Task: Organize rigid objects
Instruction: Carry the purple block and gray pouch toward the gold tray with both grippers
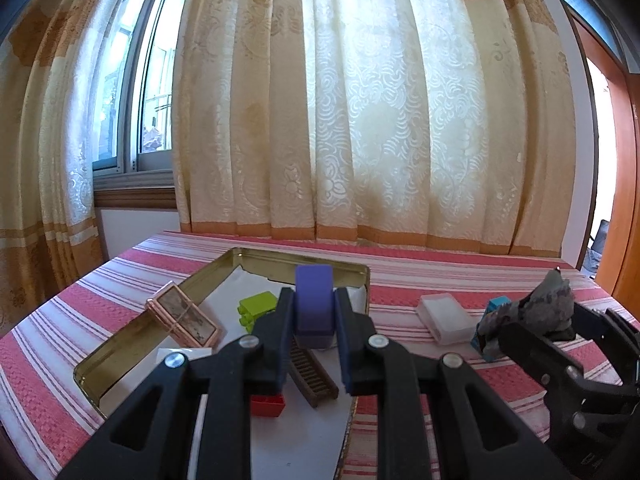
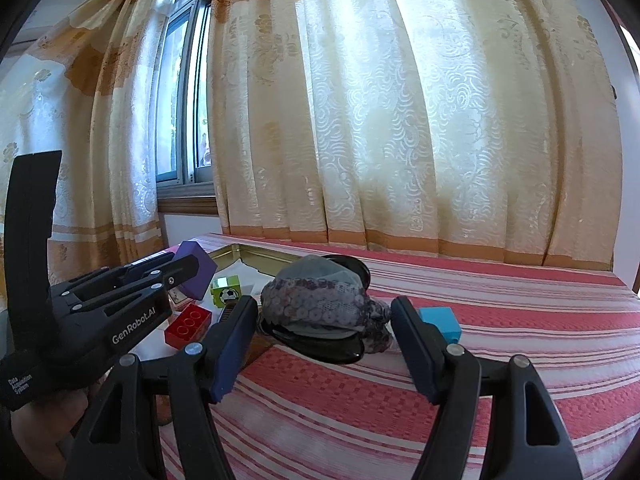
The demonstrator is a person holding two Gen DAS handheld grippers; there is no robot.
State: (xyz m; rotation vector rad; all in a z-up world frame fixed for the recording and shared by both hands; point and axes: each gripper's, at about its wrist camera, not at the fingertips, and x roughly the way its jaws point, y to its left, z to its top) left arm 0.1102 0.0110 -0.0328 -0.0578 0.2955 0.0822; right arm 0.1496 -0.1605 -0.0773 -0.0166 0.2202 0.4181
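Observation:
My left gripper is shut on a purple block and holds it above the open gold tin. The tin holds a green block, a red block, a brown comb-like piece and a copper-framed card box leaning on its rim. My right gripper is open around a grey patterned hair clip on the striped cloth, apart from it. From the right wrist view the left gripper shows with the purple block.
A blue block lies right of the hair clip. A clear plastic box lies on the red-striped tablecloth right of the tin. Curtains and a window stand behind the table's far edge.

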